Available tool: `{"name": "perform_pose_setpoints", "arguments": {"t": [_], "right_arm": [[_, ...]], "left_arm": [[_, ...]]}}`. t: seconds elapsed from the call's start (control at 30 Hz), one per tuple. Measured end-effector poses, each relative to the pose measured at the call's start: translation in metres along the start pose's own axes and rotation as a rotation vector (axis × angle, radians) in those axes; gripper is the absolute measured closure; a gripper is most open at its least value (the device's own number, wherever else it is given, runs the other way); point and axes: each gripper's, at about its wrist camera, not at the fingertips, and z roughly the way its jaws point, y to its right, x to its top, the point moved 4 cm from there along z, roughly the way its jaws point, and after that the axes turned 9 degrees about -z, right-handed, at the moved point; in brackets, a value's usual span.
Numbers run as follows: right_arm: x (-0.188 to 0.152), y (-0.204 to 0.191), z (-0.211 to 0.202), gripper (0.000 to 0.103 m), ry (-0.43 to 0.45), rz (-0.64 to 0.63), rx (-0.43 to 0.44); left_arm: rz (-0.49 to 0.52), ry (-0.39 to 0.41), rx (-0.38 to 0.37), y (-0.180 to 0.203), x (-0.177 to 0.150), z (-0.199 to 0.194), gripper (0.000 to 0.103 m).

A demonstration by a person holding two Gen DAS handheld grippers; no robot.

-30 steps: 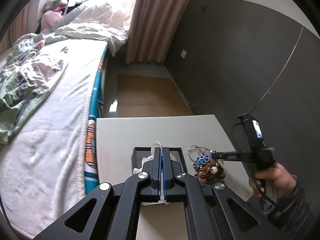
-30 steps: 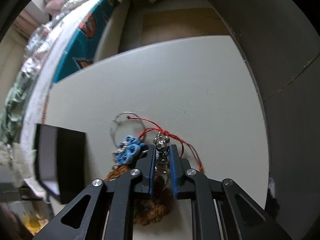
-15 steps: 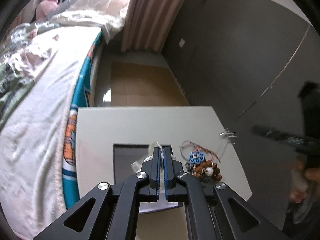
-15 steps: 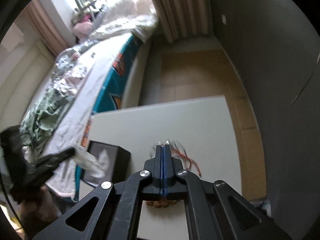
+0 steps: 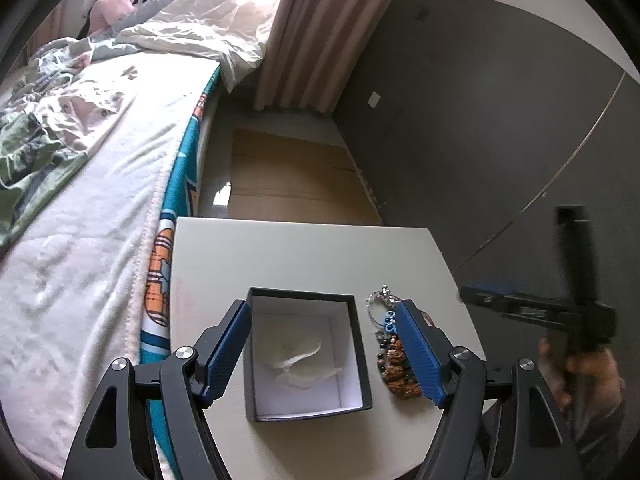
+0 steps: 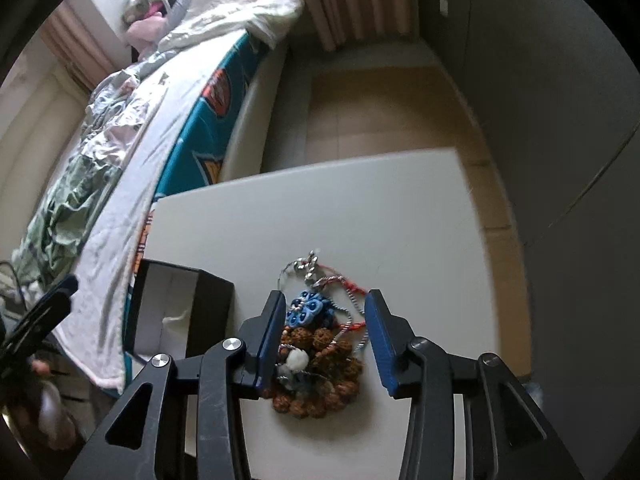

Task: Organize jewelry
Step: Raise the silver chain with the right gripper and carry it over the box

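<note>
A black box with a white lining [image 5: 306,354] stands open on the white table [image 5: 304,252]; crumpled clear wrapping [image 5: 298,360] lies inside it. My left gripper [image 5: 324,346] is open above the box, its jaws astride it. A jewelry pile [image 6: 316,356] lies right of the box: brown bead bracelets, a blue flower charm [image 6: 306,310], red cord and a silver chain. My right gripper [image 6: 324,338] is open and empty above the pile, jaws either side of it. The pile also shows in the left wrist view [image 5: 394,354], as does the right gripper [image 5: 520,308], blurred. The box also shows in the right wrist view [image 6: 176,312].
A bed with white bedding and a teal patterned sheet [image 5: 100,200] runs along the table's left side. A dark grey wall [image 5: 480,120] stands to the right. Brown floor [image 5: 288,176] and curtains [image 5: 316,32] lie beyond the table's far edge.
Both grippers have opened. The left one let the clear wrapping drop into the box. The right one let go of the silver charm it had lifted, and the jewelry lies on the table again.
</note>
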Motion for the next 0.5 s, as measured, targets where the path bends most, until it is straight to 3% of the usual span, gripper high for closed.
{"name": "perform_pose_setpoints", "arguments": {"t": [0.2,0.5], "right_arm": [[0.009,-0.005,0.047,0.061,-0.066,0.003,0.024],[0.010,-0.026,0.100,0.064,-0.192,-0.110,-0.082]], "left_arm": [[-0.012,0.008,0.026,-0.012,0.002,-0.005,0.028],[-0.065,0.028,0.054,-0.041,0.004,-0.017,0.028]]}}
